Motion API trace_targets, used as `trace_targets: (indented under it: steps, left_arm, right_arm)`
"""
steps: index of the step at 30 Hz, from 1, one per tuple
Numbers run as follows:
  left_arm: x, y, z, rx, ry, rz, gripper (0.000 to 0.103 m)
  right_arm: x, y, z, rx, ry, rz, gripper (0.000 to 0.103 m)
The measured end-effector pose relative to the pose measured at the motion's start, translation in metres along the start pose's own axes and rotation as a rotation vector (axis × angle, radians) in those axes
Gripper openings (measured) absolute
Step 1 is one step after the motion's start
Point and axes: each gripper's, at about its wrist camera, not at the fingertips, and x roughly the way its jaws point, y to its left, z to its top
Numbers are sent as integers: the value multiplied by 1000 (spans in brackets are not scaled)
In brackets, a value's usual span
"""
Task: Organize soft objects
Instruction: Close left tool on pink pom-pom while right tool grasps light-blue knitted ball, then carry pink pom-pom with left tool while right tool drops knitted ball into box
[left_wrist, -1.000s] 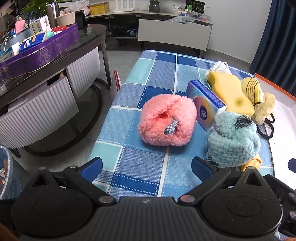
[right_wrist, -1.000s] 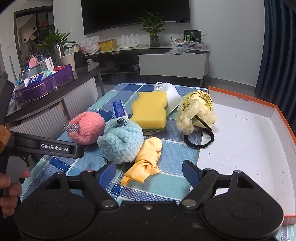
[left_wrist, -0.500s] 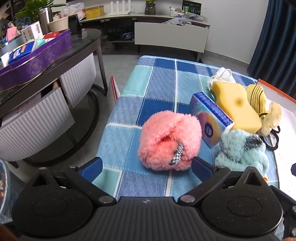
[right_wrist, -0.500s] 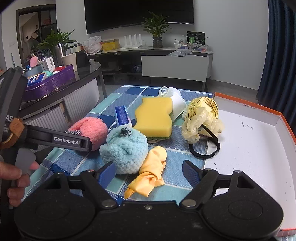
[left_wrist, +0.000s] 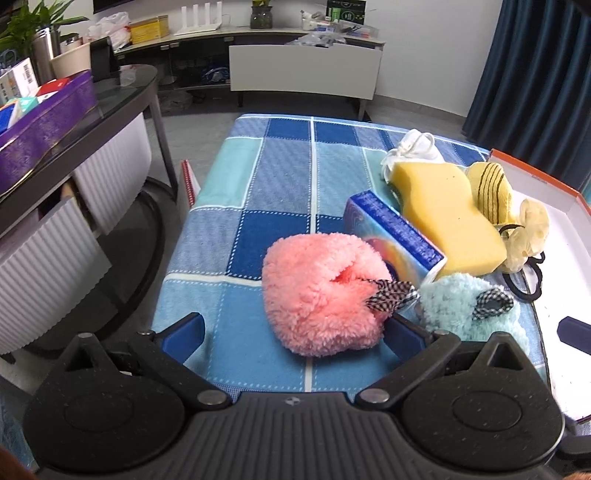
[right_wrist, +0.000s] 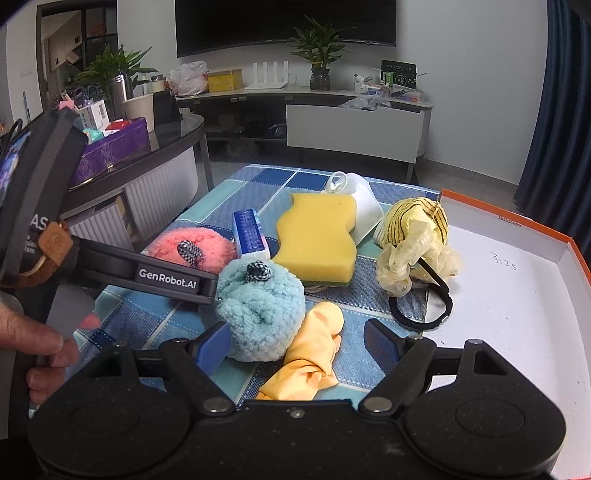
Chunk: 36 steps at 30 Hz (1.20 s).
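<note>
A fluffy pink ball (left_wrist: 323, 291) (right_wrist: 192, 247) lies on the checked blue cloth (left_wrist: 258, 199), between the spread fingers of my open left gripper (left_wrist: 295, 332). Beside it sits a fluffy light-blue ball (left_wrist: 465, 306) (right_wrist: 258, 306), just inside the left finger of my open right gripper (right_wrist: 295, 341). An orange cloth (right_wrist: 314, 358) lies between the right fingers. Behind are a yellow sponge (left_wrist: 447, 214) (right_wrist: 317, 236), a blue tissue pack (left_wrist: 395, 236) (right_wrist: 251, 232), a yellow striped cloth (right_wrist: 417, 218) and a cream scrunchie (right_wrist: 402, 262).
A white box with an orange rim (right_wrist: 517, 295) lies open at the right. A black hair band (right_wrist: 424, 306) rests at its edge, and a white mask (right_wrist: 354, 199) lies behind the sponge. A dark side table with a purple tray (left_wrist: 44, 125) stands left. A hand (right_wrist: 33, 339) holds the left gripper.
My left gripper has come forward and down, so the pink ball now lies between its fingers. The right gripper has moved closer to the light-blue ball and orange cloth.
</note>
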Motion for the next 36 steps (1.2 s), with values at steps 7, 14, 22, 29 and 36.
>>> trace_targets:
  steps: [7,14,22,29,36]
  left_arm:
    - [6,10,0,12,-9,-71,103]
    - [11,16,0,31,-39,-110,103]
    - [12,11,-2,28,-71,-228,53]
    - [-4,19,-7,21,-116,-231,48]
    - [-16,28,-9,-40,-138,-204,47]
  right_arm:
    - [22,3,12,-36,18,56,93]
    - [42,3,19,-41,53,177,93]
    - [50,10,19,-85,48,227,77]
    - [45,-9,16,16,27,276,63]
    - [19,-11,20,38,-39,261,59]
